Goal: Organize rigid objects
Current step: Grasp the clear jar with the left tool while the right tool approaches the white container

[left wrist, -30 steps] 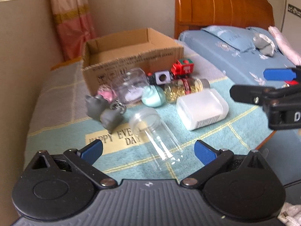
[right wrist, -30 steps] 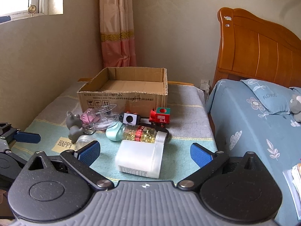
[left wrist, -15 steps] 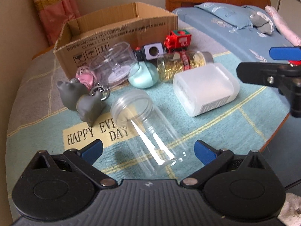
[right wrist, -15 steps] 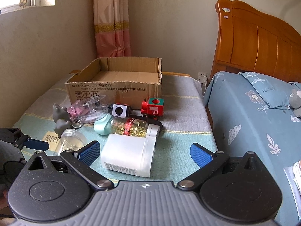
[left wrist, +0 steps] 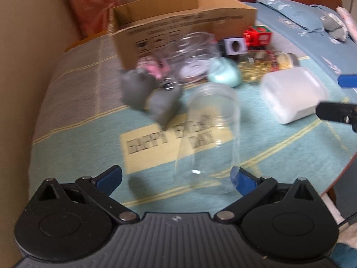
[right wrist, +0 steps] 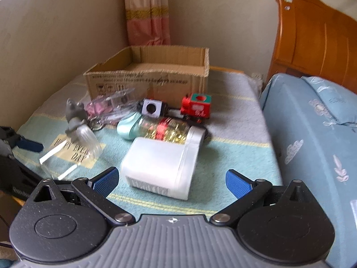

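— Bedside tabletop (left wrist: 73,116), toys heaped before the cardboard box (right wrist: 147,82). Which step?
— Reaching: left tongs (left wrist: 177,177) spread wide, empty, straddling the clear jar (left wrist: 209,134) lying flat.
— Next?
— Probably pinch it. Right tongs (right wrist: 170,182) gape before the white container (right wrist: 160,165).

Striped blanket (right wrist: 234,138) with yellow "HAPPY" patch (left wrist: 156,143), spread across the tabletop. Far left: pink curtain (right wrist: 147,11) in the corner. Right: wooden headboard (right wrist: 312,38), blue bedding (right wrist: 312,134).
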The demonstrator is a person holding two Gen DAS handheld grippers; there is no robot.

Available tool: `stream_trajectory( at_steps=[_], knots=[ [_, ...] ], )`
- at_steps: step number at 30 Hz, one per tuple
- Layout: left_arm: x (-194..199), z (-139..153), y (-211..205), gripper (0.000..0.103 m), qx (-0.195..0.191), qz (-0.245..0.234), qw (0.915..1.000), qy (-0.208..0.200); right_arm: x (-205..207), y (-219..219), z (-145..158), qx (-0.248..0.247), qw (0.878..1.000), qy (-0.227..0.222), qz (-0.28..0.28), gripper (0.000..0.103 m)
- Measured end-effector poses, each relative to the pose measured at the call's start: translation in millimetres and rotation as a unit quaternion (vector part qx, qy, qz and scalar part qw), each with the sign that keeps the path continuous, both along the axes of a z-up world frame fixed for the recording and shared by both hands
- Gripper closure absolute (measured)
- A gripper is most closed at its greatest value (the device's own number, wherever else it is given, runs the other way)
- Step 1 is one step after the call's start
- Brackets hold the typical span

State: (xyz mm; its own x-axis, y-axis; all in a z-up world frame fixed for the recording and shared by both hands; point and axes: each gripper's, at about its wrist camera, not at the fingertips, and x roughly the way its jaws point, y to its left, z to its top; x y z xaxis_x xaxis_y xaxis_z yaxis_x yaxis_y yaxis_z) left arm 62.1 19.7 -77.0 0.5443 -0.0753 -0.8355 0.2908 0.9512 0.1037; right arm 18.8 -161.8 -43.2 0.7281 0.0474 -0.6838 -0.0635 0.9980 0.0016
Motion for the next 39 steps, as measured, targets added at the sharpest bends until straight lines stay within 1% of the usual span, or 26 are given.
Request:
stream_trajectory(
  at_steps=[5, 10, 13, 15, 18, 20, 22, 24, 27, 29, 31, 34, 39],
  knots=[
    [5, 0, 21, 0.001, 0.007, 0.030, 0.9995, -0.002, 11, 6, -15, -0.004, 1.000, 0.027, 0.014, 0.000],
    [8, -1, 43, 0.001, 0.013, 0.061, 0.9981, -0.003, 22, 12, -20, -0.001, 0.999, 0.035, 0.021, 0.000],
    [11, -1, 54, 0.001, 0.020, 0.090, 0.9957, -0.007, 30, 14, -23, -0.002, 0.999, 0.040, 0.016, 0.000],
    [13, -1, 57, 0.001, 0.017, 0.101, 0.9947, -0.004, 34, 15, -27, -0.006, 0.999, 0.045, 0.012, 0.000],
    [9, 0, 55, 0.001, 0.015, 0.087, 0.9961, -0.001, 37, 15, -35, -0.030, 0.998, 0.055, 0.008, 0.000],
    [2, 0, 48, 0.001, 0.012, 0.064, 0.9979, 0.000, 37, 12, -41, -0.029, 0.997, 0.066, 0.012, 0.000],
    [-4, 1, 39, 0.001, 0.002, 0.042, 0.9991, 0.001, 35, 7, -43, -0.017, 0.998, 0.063, 0.012, 0.000],
    [-6, 0, 29, 0.001, -0.009, 0.020, 0.9998, 0.002, 34, 7, -43, -0.019, 0.998, 0.061, 0.017, 0.000],
    [-6, -2, 16, 0.001, -0.015, 0.003, 0.9999, -0.002, 32, 7, -43, -0.019, 0.998, 0.056, 0.020, 0.000],
    [-3, -4, 11, 0.001, -0.026, -0.004, 0.9996, -0.003, 31, 6, -43, -0.018, 0.998, 0.053, 0.021, 0.000],
    [1, -4, 8, 0.001, -0.040, -0.001, 0.9992, 0.000, 30, 6, -43, -0.018, 0.998, 0.052, 0.023, 0.000],
    [7, -6, 8, 0.001, -0.063, 0.018, 0.9978, 0.003, 30, 5, -44, -0.019, 0.998, 0.048, 0.029, 0.000],
    [12, -7, 3, 0.001, -0.060, 0.032, 0.9976, -0.006, 29, 4, -45, -0.019, 0.998, 0.041, 0.033, 0.000]
  ],
)
